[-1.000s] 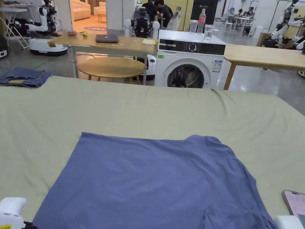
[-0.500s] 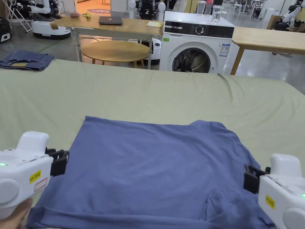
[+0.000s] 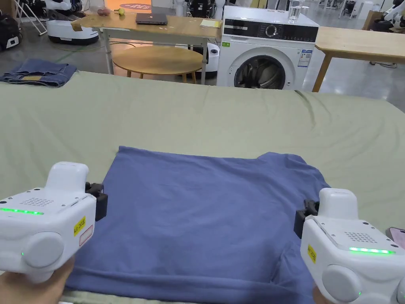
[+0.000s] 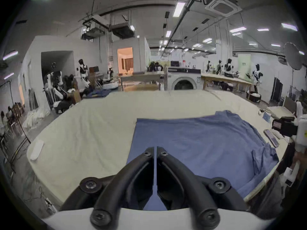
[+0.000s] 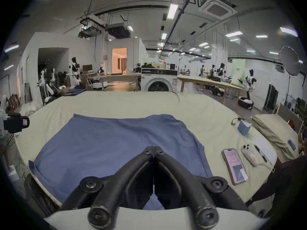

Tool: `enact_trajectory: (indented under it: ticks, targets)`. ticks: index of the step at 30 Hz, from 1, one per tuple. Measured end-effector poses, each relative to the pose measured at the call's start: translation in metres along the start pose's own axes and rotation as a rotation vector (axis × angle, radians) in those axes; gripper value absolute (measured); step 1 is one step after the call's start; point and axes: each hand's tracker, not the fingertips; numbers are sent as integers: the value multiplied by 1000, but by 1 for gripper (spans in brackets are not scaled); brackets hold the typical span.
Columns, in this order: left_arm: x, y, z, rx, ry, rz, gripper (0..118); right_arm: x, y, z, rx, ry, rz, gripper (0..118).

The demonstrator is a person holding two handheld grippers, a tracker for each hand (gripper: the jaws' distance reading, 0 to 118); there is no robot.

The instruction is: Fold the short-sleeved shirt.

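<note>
A blue short-sleeved shirt (image 3: 205,213) lies spread flat on the green-covered table (image 3: 197,114), one sleeve at the right (image 3: 292,162). My left gripper (image 3: 99,198) hovers over the shirt's left edge, jaws together and holding nothing. In the left gripper view its jaws (image 4: 154,150) meet above the shirt (image 4: 199,142). My right gripper (image 3: 303,215) hovers over the shirt's right side, shut and empty. The right gripper view has its jaws (image 5: 153,149) closed above the blue cloth (image 5: 116,142). A hand holds each gripper at the near edge.
A phone (image 5: 234,165), a small white controller (image 5: 249,154), a pen and a blue box (image 5: 243,125) lie on the table right of the shirt. Folded jeans (image 3: 37,73) sit at the far left corner. A washing machine (image 3: 269,51) and wooden tables stand beyond.
Both grippers have come up and forward into the head view, now over the shirt's left and right sides. The head camera has tilted downward. The shirt lies as before.
</note>
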Motion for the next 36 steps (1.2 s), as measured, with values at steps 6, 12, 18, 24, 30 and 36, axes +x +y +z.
enact_trajectory:
  ticks: [6,12,18,24,30,36]
  targets:
    - [-43,-28,-2,-276,-44,129,0,10,-11,-2,-63,4,1,0]
    - [-71,-46,-11,-466,-4,150,34,10,-19,-6,-111,9,16,0]
    - [-74,-73,-38,-648,45,167,55,6,-24,-6,-140,26,26,0]
    - [-70,-76,-35,-604,10,111,52,10,-26,-2,-160,35,41,0]
    - [-66,-74,-31,-582,-53,77,14,30,-19,2,-261,3,52,0]
    - [-62,-75,-31,-573,-37,63,3,70,-22,0,-425,-44,18,45]
